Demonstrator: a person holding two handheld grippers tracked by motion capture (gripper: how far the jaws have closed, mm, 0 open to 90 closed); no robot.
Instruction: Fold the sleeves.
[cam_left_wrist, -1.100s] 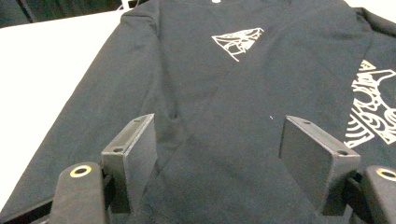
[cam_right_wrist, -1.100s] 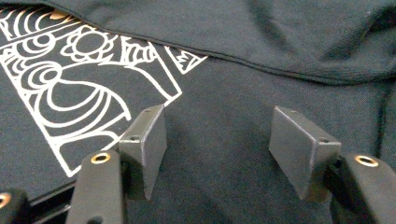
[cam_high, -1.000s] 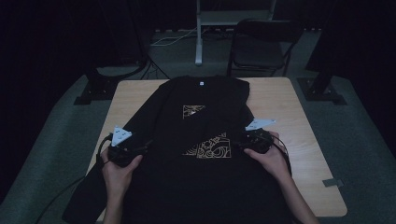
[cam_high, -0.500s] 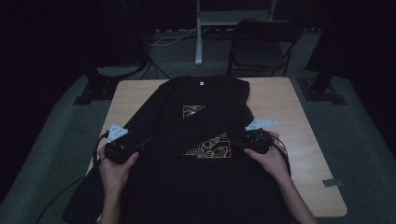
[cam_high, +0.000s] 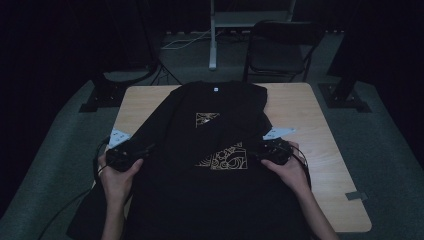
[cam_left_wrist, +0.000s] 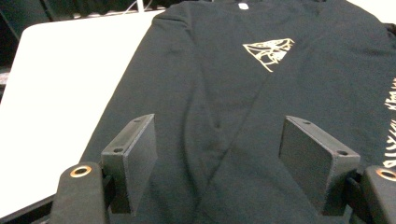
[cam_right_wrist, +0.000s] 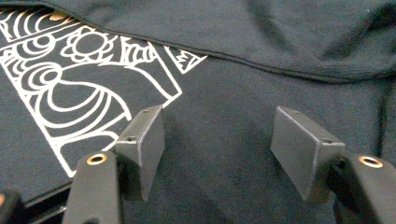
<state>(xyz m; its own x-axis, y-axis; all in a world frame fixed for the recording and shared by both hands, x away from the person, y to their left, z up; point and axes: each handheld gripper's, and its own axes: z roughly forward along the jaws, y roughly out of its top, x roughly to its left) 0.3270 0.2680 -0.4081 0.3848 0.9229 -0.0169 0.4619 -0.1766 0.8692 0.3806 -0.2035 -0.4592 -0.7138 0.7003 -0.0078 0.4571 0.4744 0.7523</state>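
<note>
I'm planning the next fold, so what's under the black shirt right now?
The black shirt lies on a light wooden table, bare at the far corners and right side. Anything beneath the cloth itself is covered and cannot be seen.

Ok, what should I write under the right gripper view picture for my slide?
Open right gripper poised over a black T-shirt beside its white line print.

Black shirt (cam_high: 215, 150): matt knit cloth, smooth printed graphic. Table (cam_high: 320, 130): smooth pale wood. Jaws: matt black plastic.
</note>
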